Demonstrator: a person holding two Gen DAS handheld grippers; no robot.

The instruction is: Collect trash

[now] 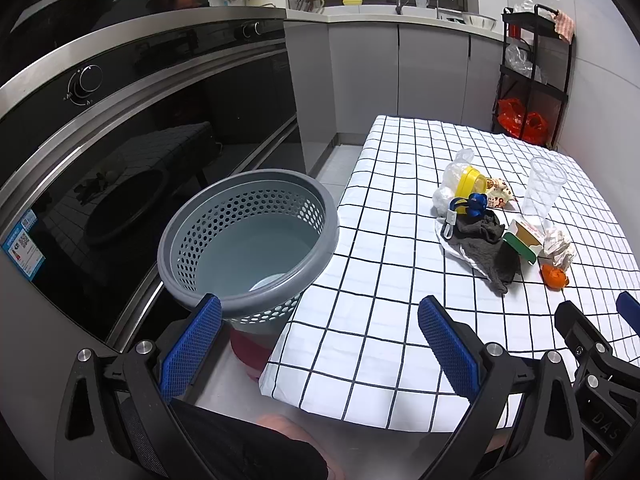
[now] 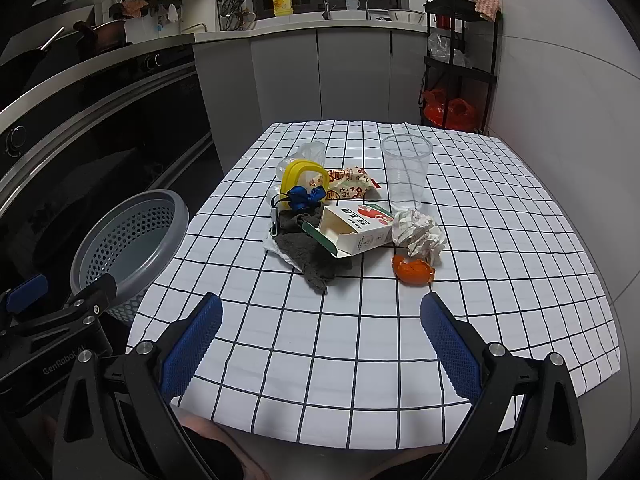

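Note:
A heap of trash lies mid-table on the checked cloth (image 2: pixel 360 340): a clear plastic cup (image 2: pixel 406 172), a crumpled paper ball (image 2: pixel 420 234), an orange peel (image 2: pixel 412 270), an open carton (image 2: pixel 356 230), a snack wrapper (image 2: pixel 350 182), a dark rag (image 2: pixel 312 256), a yellow lid (image 2: pixel 298 178) and a blue clip (image 2: pixel 306 196). The grey perforated bin (image 1: pixel 248 240) stands left of the table. My left gripper (image 1: pixel 320 344) hangs open between bin and table edge. My right gripper (image 2: pixel 320 340) is open, empty, over the near cloth, short of the heap (image 1: pixel 500 220).
A black oven front (image 1: pixel 140 152) runs along the left behind the bin. Grey cabinets (image 2: pixel 320 76) with a sink counter stand behind the table. A black shelf rack (image 2: pixel 460 60) with red bags is at the back right by the wall.

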